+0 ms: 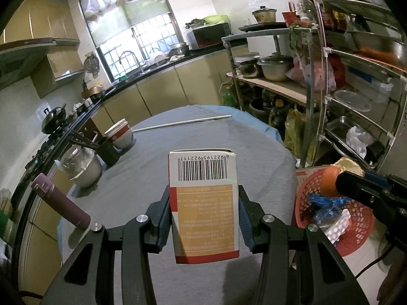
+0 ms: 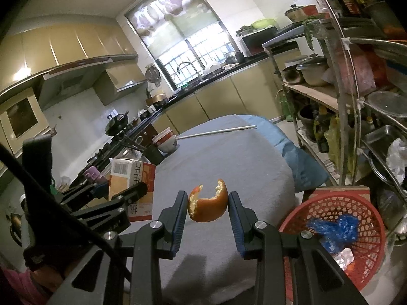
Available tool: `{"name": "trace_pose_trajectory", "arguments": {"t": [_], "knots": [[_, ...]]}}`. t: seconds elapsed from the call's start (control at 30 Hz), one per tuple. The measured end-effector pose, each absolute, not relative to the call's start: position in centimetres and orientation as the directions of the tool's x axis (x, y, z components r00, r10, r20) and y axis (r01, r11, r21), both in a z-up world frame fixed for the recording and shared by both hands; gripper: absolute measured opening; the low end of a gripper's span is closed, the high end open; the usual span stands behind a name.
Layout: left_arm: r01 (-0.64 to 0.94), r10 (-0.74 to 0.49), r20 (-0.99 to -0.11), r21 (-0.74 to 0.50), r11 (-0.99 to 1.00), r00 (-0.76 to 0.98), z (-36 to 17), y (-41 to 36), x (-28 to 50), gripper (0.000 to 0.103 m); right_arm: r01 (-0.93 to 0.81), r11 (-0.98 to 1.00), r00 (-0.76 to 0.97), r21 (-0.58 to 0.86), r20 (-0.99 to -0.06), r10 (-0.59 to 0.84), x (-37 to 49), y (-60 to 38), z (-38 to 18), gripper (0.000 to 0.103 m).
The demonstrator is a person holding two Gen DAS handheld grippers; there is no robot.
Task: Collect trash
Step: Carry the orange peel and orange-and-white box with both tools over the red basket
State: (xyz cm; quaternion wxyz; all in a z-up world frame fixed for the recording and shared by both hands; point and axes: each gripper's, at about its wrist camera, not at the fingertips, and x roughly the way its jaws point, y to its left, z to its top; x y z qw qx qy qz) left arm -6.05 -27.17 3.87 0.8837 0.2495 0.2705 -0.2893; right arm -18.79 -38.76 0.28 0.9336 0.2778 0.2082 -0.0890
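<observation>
My left gripper [image 1: 204,204] is shut on an orange-and-white cardboard box [image 1: 204,203] with a barcode, held above the grey table [image 1: 152,178]. The box also shows in the right wrist view [image 2: 132,185], at the left. My right gripper [image 2: 208,207] is shut on a piece of orange peel [image 2: 208,209], held above the table. In the left wrist view the peel [image 1: 330,180] hangs over the red mesh basket [image 1: 356,218]. The basket [image 2: 368,208] stands right of the table and holds a blue plastic wrapper [image 2: 335,231] and a white blister pack [image 1: 337,228].
Stacked bowls [image 1: 120,133], a black chopstick holder [image 1: 106,150], a glass jar [image 1: 81,167], a purple flask [image 1: 61,203] and a white rod [image 1: 183,123] are on the table. A metal shelf rack [image 1: 330,76] with pots stands right. Kitchen counters [image 1: 165,81] run behind.
</observation>
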Motion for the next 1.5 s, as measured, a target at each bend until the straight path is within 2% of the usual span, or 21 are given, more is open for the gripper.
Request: {"name": "trace_pose_trajectory", "arguments": {"t": [1.5], "knots": [[0.76,-0.437,-0.655,0.35,0.548,0.617,2.1,-35.3,-11.6,0.048,0.424,0.713,0.876,0.558,-0.453,-0.167,-26.4,-44.8,-2.3,0.035]]}}
